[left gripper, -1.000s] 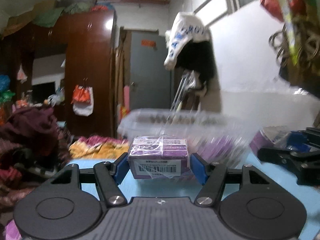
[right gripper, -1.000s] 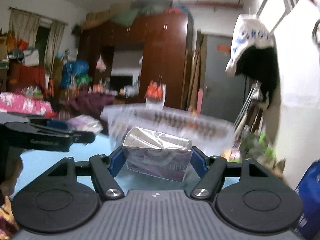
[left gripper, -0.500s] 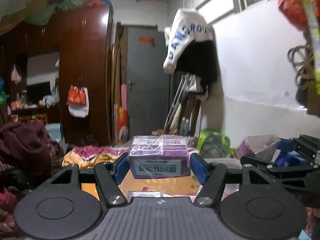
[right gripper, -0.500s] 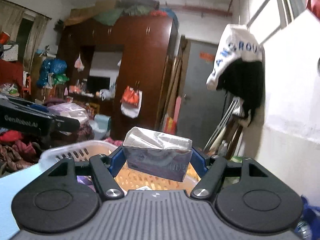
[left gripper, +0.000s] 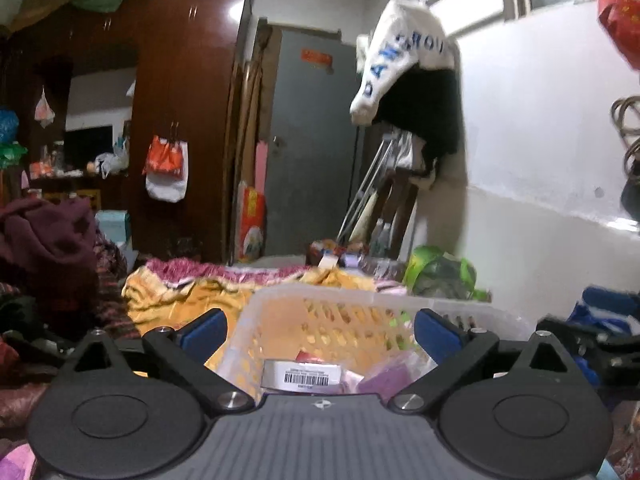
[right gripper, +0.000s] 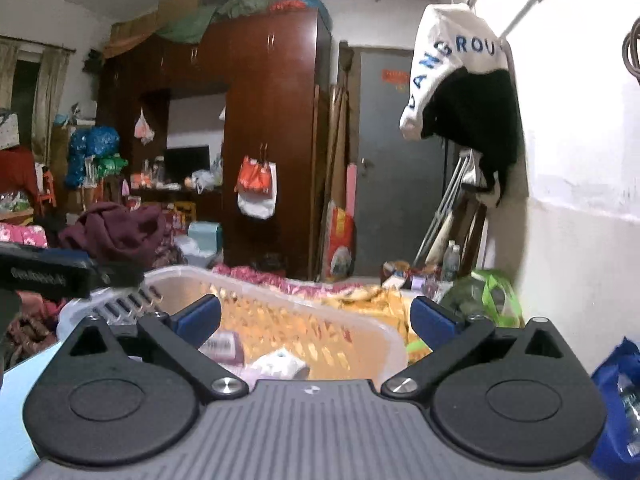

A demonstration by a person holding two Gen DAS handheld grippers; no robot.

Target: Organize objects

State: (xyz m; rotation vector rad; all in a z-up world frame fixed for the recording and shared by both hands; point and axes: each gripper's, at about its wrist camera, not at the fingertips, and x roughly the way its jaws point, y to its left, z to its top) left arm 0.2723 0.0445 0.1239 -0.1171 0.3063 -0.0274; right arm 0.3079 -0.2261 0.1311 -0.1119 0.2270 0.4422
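Note:
A clear plastic basket (left gripper: 360, 300) stands just ahead of both grippers; it also shows in the right wrist view (right gripper: 280, 284). My left gripper (left gripper: 320, 330) is open and empty above it. A purple box with a barcode label (left gripper: 306, 376) lies in the basket below, beside a purple packet (left gripper: 388, 376). My right gripper (right gripper: 316, 320) is open and empty over the same basket. A purple box (right gripper: 222, 346) and a wrapped pack (right gripper: 280, 362) lie inside. The left gripper's body (right gripper: 48, 276) shows at the left of the right wrist view.
A yellow patterned blanket (left gripper: 180, 292) and a dark red clothes pile (left gripper: 48, 248) lie behind the basket. A green bag (left gripper: 444, 272) sits by the white wall. A blue bag (right gripper: 616, 400) is at the right. A brown wardrobe (right gripper: 272, 140) and a grey door (left gripper: 308, 140) stand behind.
Both grippers have opened and let go of their purple boxes, which now lie in the basket. Both moved forward over the basket from the blue table.

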